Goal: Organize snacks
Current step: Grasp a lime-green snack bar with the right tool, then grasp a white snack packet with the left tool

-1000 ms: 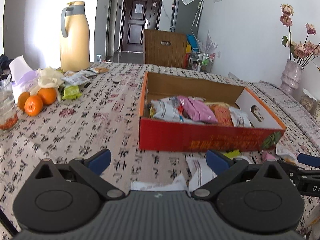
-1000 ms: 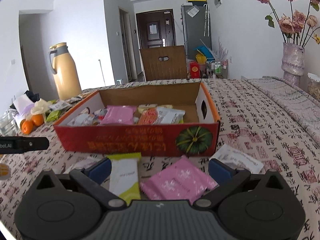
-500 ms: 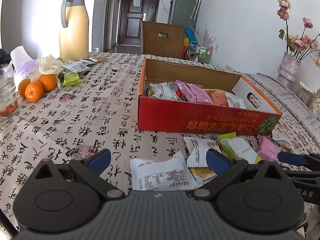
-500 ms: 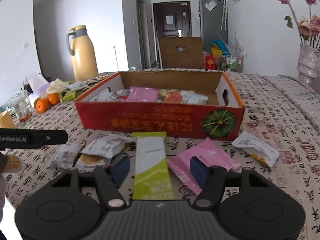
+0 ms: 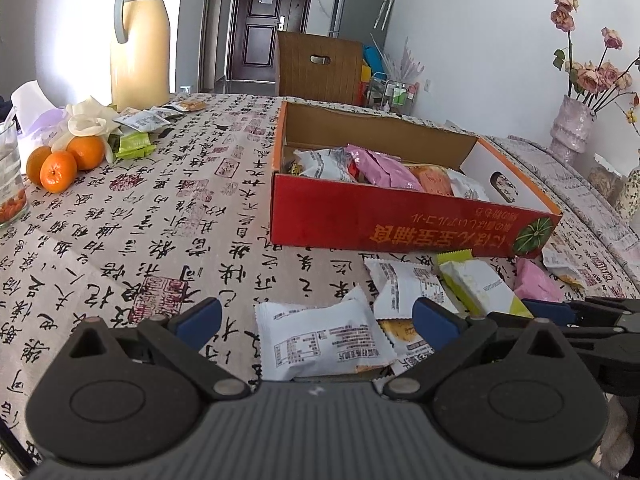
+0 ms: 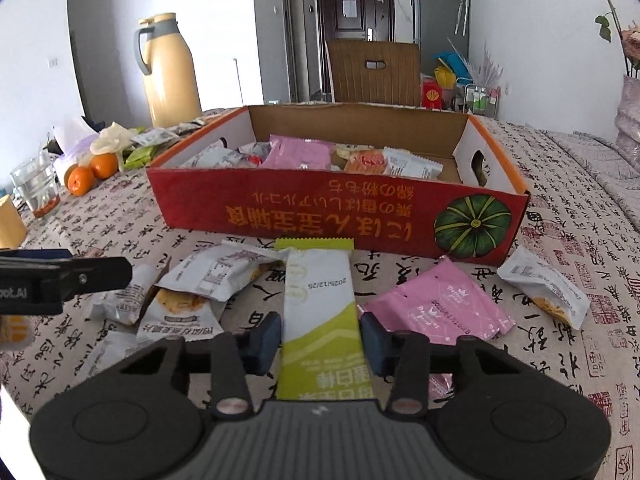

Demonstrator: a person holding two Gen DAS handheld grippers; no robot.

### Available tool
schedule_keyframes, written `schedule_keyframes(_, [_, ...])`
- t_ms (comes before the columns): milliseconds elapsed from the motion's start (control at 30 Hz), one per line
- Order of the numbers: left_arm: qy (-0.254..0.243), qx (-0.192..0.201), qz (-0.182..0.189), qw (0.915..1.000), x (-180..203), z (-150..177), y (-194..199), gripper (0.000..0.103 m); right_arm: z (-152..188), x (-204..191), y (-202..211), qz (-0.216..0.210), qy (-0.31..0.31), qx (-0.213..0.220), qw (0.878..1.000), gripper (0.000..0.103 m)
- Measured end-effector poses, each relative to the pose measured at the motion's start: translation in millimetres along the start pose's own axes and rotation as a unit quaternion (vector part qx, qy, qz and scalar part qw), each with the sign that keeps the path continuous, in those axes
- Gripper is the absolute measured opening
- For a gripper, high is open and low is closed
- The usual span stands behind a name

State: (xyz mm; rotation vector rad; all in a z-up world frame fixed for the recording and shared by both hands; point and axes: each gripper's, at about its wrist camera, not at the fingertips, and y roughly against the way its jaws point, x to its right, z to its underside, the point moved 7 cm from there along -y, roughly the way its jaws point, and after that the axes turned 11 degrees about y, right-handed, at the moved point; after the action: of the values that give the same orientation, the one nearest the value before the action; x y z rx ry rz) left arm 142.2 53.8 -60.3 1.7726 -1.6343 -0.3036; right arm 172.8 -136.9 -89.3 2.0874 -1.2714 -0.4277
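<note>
An open red cardboard box (image 6: 320, 216) (image 5: 400, 228) holds several snack packets. Loose packets lie in front of it on the tablecloth. My right gripper (image 6: 320, 336) is closing on a green-and-white snack bar (image 6: 320, 300), which lies lengthwise between its blue pads, and both pads touch the bar's edges. A pink packet (image 6: 440, 308) lies just right of it. In the left wrist view my left gripper (image 5: 316, 316) stands open above a white packet (image 5: 320, 340). The right gripper (image 5: 560, 308) shows at the far right, beside the bar (image 5: 476, 284).
A yellow thermos jug (image 5: 140, 44), oranges (image 5: 60, 164), a glass (image 5: 8, 176) and more packets (image 5: 140, 128) sit at the far left. A vase of flowers (image 5: 570, 128) stands at the right. A white packet (image 6: 544, 284) lies near the box's right corner. A chair (image 6: 374, 72) stands behind the table.
The right gripper's jaws have come in from wide open onto the green-and-white bar, and it has moved closer to the packets. The left gripper stays open and has hardly shifted.
</note>
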Motion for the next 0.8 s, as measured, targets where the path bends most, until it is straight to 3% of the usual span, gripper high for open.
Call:
schedule_keyframes(567, [-0.001, -0.008, -0.004, 1.0000, -2.4, 0.2, -5.6, 0.103, -0.7, -6.7, -14.3, 0.008, 0.026, -0.017, 0.999, 0.037])
schedule_keyframes(800, [-0.004, -0.010, -0.010, 0.9999, -2.6, -1.6, -7.4, 0.103, -4.8, -2.9, 0.2, 0.012, 0.017, 0.013, 1.000, 0.036])
